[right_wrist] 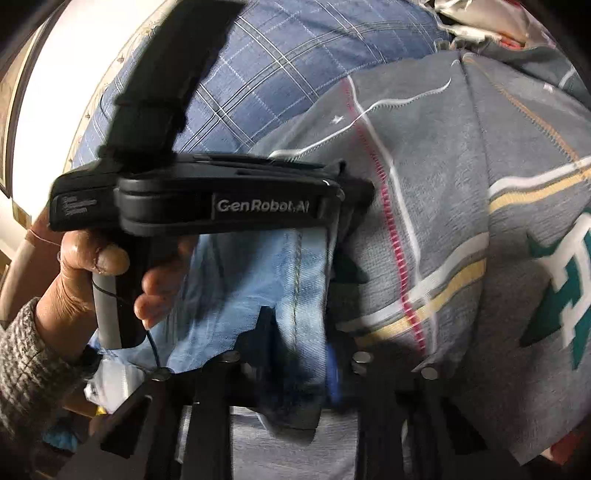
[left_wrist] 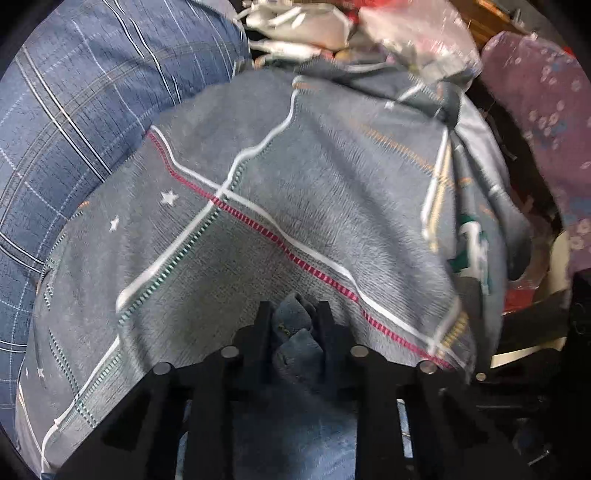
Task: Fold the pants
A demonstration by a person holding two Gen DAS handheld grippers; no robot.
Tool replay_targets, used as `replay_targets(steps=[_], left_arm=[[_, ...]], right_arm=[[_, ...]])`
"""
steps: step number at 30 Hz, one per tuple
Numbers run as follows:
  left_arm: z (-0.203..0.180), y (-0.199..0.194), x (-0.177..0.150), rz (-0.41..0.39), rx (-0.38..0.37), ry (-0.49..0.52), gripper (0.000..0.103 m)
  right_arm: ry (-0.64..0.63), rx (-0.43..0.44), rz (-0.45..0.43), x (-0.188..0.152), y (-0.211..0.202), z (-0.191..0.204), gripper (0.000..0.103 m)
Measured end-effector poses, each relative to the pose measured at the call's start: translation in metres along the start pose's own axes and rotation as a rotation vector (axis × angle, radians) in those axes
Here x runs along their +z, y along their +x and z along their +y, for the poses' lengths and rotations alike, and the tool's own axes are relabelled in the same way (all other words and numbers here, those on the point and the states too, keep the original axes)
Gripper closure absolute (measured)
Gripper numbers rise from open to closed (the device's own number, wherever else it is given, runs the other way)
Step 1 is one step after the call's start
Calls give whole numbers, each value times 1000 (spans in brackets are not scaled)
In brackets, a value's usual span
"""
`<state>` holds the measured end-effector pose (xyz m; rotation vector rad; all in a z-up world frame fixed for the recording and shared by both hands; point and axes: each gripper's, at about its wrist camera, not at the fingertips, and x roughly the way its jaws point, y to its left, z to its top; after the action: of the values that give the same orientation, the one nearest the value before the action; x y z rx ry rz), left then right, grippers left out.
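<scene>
2 grippers [left_wrist: 293, 314] [right_wrist: 295, 325], 1 jeans [right_wrist: 255, 280], 1 grey blanket [left_wrist: 295, 177], 1 blue plaid pillow [left_wrist: 92, 92], 1 hand [right_wrist: 92, 280].

Light blue denim pants [right_wrist: 258, 280], faded, seam visible, bunched and crumpled [left_wrist: 295, 332], lying on the grey patterned blanket [left_wrist: 295, 184] near its front edge.

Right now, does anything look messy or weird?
Yes. The jeans are bunched up, not flat, pinched by both the left gripper and right gripper. Loose clothes lie heaped behind the grey blanket.
</scene>
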<state>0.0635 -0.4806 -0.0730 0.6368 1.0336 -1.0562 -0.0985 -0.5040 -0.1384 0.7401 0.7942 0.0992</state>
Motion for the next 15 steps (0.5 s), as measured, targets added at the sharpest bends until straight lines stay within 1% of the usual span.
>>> replay_targets(steps=[3, 5, 8, 9, 11, 13, 15], left_arm=[[7, -29, -5, -76, -37, -40, 82], [14, -50, -10, -126, -64, -76, 82], [31, -83, -24, -209, -105, -146, 82], [40, -94, -32, -239, -120, -182, 82], [64, -117, -52, -302, -162, -274, 82], [89, -135, -74, -356, -185, -363, 82], [117, -150, -106, -407, -198, -466, 82]], right_arm=[[-38, -32, -36, 1, -10, 15, 81], [-90, -55, -62, 3, -21, 36, 82], [-129, -12, -76, 7, -32, 65, 82], [-141, -2, -76, 9, -33, 72, 82], [-182, 35, -66, 14, -31, 100, 82], [-219, 62, -50, 16, -24, 122, 82], [-275, 78, -31, 12, -14, 149, 82]])
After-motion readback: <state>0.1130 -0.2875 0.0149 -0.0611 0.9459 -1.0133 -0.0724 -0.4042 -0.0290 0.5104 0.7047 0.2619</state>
